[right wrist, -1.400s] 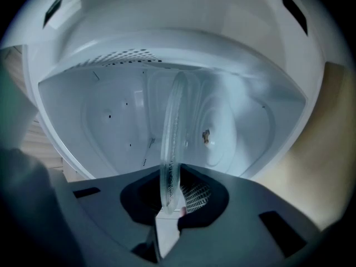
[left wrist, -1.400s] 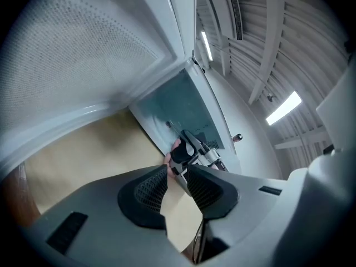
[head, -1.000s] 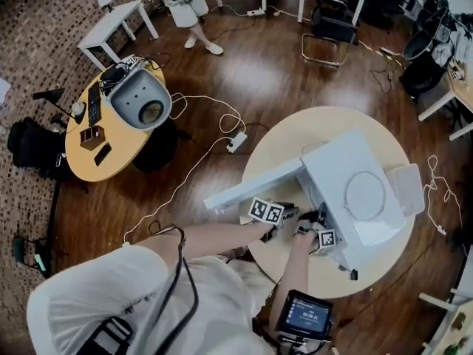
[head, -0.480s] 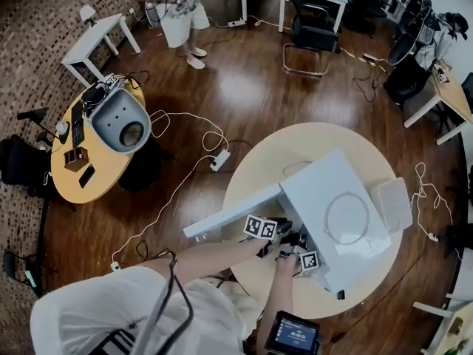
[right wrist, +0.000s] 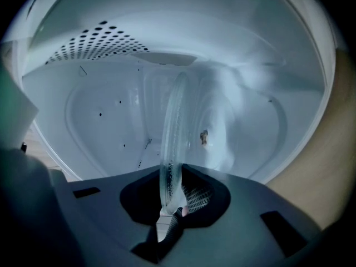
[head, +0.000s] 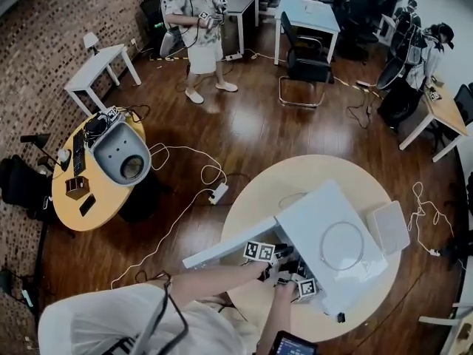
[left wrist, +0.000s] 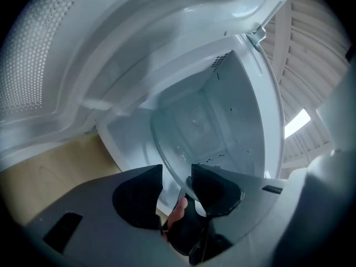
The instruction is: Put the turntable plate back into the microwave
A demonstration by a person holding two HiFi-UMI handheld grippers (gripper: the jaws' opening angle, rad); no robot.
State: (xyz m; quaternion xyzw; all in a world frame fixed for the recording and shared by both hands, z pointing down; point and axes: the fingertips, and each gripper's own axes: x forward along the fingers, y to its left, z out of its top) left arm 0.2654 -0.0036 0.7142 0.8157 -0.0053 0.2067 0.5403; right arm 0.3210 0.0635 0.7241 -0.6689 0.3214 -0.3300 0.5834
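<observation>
Standing on the round table (head: 255, 191), closer to its right edge, the white microwave (head: 318, 213) has its door (head: 230, 245) swung open to the left. A thin ring (head: 341, 246) lies on the top of the microwave. The person reaches with both grippers into the opening from the near edge of the table.

The glass turntable plate (right wrist: 173, 127) is inside the cavity of the microwave, and its near rim is at the opening. I cannot tell if it already rests on the cavity floor.

The right gripper (right wrist: 175, 177) is clamped on the rim of the plate. Its 2 jaws press the glass from both sides, and its view shows the plate edge-on, running away into the cavity toward the back wall.

The left gripper (left wrist: 177, 174) has just been opening its jaws. They stand apart now, with the rim of the plate between them. The glass passes just beside the right pad, and a clear gap separates it from the left pad, so this gripper does not squeeze the plate.

In the head view the 2 grippers are close together at the front of the microwave, the left one just beside the inner face of the door.
</observation>
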